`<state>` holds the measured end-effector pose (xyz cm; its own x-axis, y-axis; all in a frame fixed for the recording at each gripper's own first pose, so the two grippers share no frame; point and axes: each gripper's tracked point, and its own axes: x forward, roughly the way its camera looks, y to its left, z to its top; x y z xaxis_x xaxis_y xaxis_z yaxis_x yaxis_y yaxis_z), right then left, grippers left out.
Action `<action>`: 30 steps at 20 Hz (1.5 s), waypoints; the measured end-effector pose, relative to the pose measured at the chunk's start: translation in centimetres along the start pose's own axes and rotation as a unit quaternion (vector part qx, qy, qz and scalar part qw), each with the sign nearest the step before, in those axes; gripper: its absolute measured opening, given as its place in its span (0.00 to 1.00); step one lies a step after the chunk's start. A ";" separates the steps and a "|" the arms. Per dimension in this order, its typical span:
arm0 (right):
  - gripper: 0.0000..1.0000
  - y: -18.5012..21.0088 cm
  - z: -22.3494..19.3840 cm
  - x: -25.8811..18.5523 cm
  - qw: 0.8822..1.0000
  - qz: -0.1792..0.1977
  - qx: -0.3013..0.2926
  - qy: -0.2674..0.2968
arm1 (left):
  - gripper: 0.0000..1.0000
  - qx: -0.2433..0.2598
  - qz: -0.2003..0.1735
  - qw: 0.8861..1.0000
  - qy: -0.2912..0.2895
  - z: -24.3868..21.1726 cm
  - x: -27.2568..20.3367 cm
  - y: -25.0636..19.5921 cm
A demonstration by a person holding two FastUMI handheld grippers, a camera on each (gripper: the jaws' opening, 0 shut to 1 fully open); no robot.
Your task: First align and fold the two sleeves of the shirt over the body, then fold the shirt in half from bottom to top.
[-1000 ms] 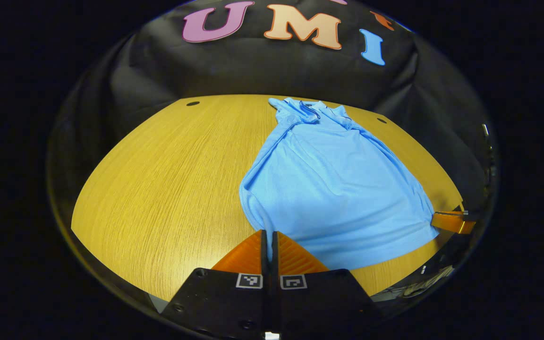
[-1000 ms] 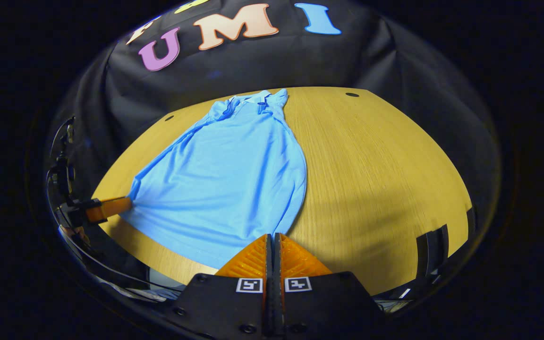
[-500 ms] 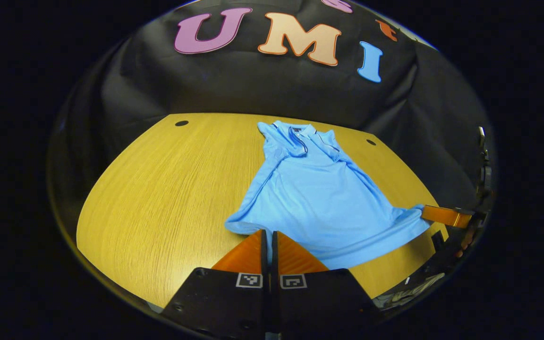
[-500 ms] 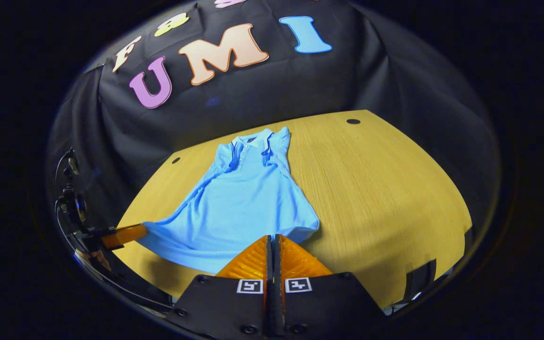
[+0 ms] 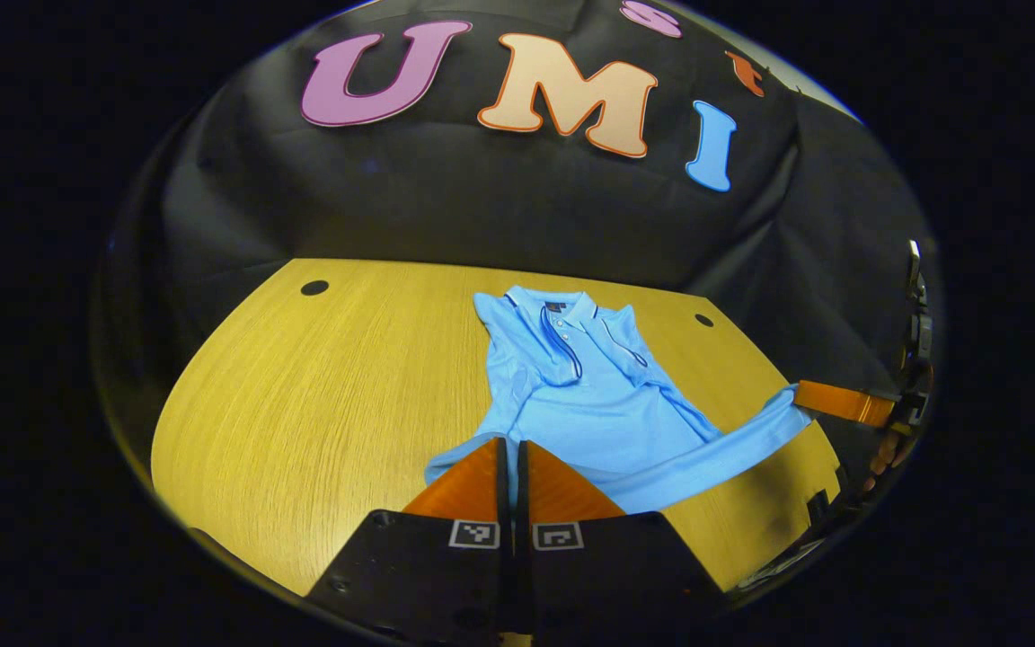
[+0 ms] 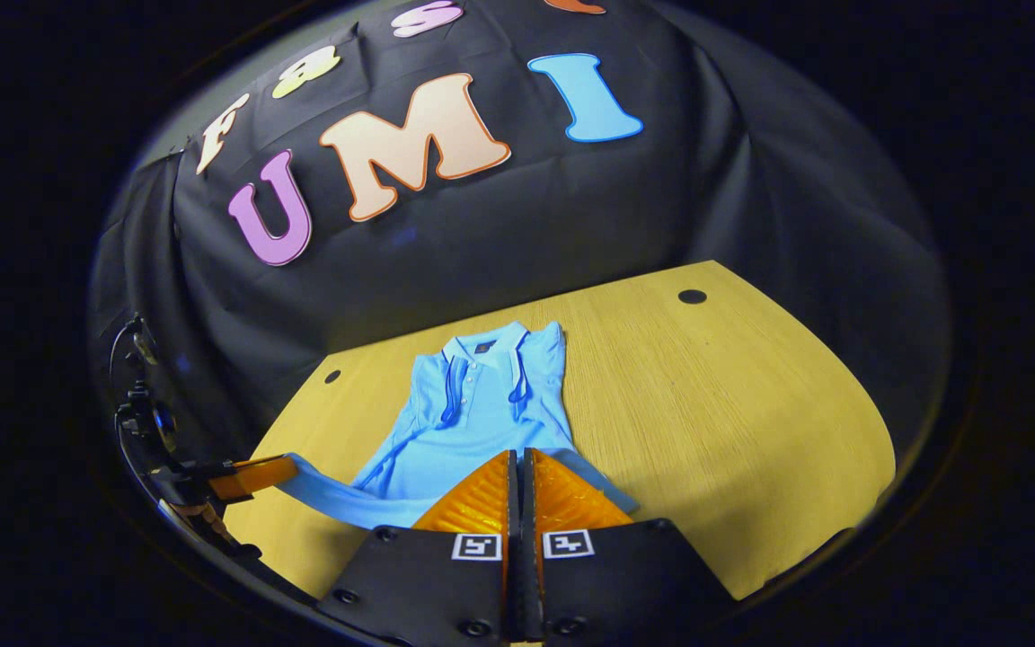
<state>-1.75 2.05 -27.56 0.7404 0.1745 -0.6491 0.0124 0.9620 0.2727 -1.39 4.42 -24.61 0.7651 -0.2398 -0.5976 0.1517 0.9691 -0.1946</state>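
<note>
Both grippers, left gripper (image 5: pixel 508 447) and right gripper (image 6: pixel 519 456), clamp the blue shirt (image 5: pixel 589 404) by its hem corners, now lifted higher toward the collar at the counter's (image 5: pixel 320 395) far edge.

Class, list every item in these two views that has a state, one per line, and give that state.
shirt: sleeves folded in, collar end flat on the table, bottom hem lifted.
left gripper: shut on the shirt's hem corner.
right gripper: shut on the other hem corner.
table: bears the shirt.
</note>
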 end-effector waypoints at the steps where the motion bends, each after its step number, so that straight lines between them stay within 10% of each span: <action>1: 0.02 0.1 0.6 0.9 1.000 -0.002 0.000 -0.003 | 0.00 0.001 -0.005 1.000 -0.002 0.9 0.8 0.0; 14: 0.02 0.6 8.7 15.2 0.998 -0.031 -0.014 -0.051 | 0.00 0.015 -0.009 0.999 -0.027 10.0 14.1 3.1; 26: 0.03 -1.8 7.8 26.1 0.994 -0.098 -0.031 -0.046 | 0.00 0.025 0.009 0.999 -0.029 11.5 24.7 6.2; 29: 0.57 -1.6 7.8 25.5 0.992 -0.098 -0.052 -0.054 | 0.99 0.022 0.022 0.999 -0.035 11.6 24.2 6.6; 30: 0.78 -1.6 8.0 25.2 0.991 -0.099 -0.063 -0.059 | 0.93 0.021 0.026 0.998 -0.045 12.2 23.4 6.6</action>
<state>22.29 3.29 -38.69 0.8050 -0.0394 -0.5920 0.0875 0.9948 0.0528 25.13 5.91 -30.44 0.8249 -0.1853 -0.5341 0.1351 0.9820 -0.1321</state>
